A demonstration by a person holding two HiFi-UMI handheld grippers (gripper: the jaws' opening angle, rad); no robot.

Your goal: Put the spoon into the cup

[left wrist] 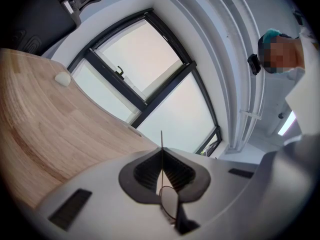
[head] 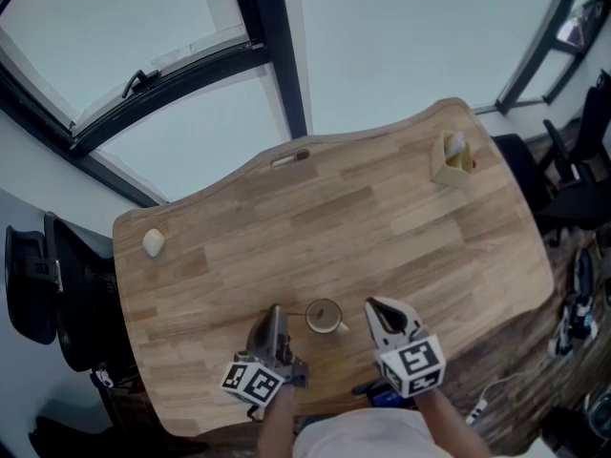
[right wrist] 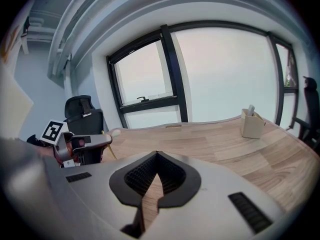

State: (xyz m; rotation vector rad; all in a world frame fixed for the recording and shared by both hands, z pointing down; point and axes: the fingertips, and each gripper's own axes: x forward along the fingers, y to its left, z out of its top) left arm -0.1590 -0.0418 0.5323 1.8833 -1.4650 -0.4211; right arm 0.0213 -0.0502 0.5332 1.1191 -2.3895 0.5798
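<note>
A small cup stands near the table's front edge, its handle to the right, between my two grippers. My left gripper is just left of the cup and shut on a thin metal spoon. In the left gripper view the spoon is edge-on: its bowl lies back between the pads and its handle sticks out past the tips. The right gripper view shows the left gripper with the spoon's handle slanting down from it. My right gripper hangs right of the cup, jaws together and empty. Neither gripper view shows the cup.
A beige holder box stands at the table's far right, a small pale lump at its left edge. A cable slot is in the far edge. A black chair stands left of the table, and cables lie on the floor to its right.
</note>
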